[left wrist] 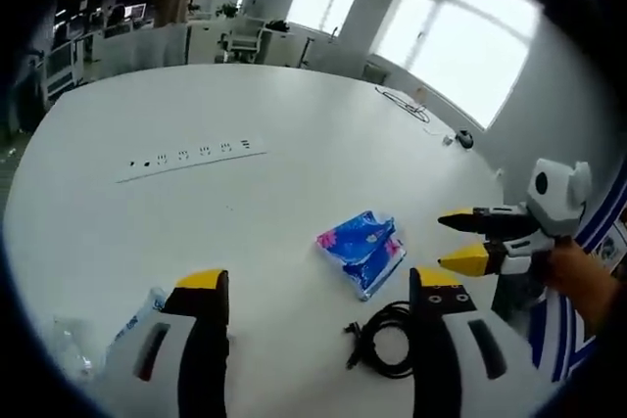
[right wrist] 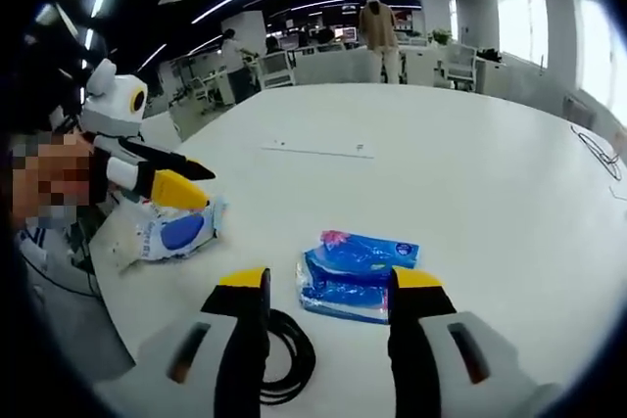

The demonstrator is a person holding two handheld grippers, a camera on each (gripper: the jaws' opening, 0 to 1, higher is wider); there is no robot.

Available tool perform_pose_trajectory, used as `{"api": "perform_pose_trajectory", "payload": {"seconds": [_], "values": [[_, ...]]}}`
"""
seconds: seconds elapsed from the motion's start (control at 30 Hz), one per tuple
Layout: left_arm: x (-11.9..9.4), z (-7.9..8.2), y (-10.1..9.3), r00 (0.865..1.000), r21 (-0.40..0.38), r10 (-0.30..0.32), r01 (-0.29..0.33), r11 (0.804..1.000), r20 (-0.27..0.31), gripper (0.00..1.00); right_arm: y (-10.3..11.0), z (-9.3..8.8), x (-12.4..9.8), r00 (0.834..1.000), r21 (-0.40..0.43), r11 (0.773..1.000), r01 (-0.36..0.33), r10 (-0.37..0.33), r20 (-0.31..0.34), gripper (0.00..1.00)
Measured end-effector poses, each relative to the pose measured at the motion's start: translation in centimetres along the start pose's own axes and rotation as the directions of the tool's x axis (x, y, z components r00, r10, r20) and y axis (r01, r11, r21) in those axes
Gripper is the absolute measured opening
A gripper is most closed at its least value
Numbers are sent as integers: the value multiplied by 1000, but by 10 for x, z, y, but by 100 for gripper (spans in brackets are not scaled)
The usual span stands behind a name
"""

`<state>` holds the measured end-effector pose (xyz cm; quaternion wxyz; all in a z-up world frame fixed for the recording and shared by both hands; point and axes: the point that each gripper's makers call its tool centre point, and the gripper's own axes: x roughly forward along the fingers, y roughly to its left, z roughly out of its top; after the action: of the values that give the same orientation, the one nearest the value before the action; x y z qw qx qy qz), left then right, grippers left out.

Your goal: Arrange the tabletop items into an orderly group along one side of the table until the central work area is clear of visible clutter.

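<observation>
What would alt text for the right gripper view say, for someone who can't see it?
The open right hand-held gripper hovers over a white table, just before a blue tissue pack, with a coiled black cable beside its left jaw. The left hand-held gripper enters at left above a white-and-blue packet.

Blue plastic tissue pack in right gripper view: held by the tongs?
No. The blue plastic tissue pack lies flat on the white table, beyond the open right tongs.

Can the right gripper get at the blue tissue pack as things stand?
Probably yes: the right gripper is open, the blue tissue pack lies just ahead of its jaws, nothing between; the black cable lies aside.
</observation>
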<state>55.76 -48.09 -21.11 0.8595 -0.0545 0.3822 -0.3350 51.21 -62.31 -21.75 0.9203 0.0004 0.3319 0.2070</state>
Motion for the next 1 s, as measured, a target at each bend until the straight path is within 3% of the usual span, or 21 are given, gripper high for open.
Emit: {"api": "perform_pose_trajectory", "payload": {"seconds": [0.5, 1.0], "values": [[-61, -4, 33, 996, -37, 70, -68, 997, 51, 77, 49, 17, 0, 997, -61, 996, -70, 72, 25, 47], [-125, -17, 66, 983, -106, 155, -145, 984, 97, 77, 98, 30, 13, 988, -129, 980, -150, 153, 13, 46]]}}
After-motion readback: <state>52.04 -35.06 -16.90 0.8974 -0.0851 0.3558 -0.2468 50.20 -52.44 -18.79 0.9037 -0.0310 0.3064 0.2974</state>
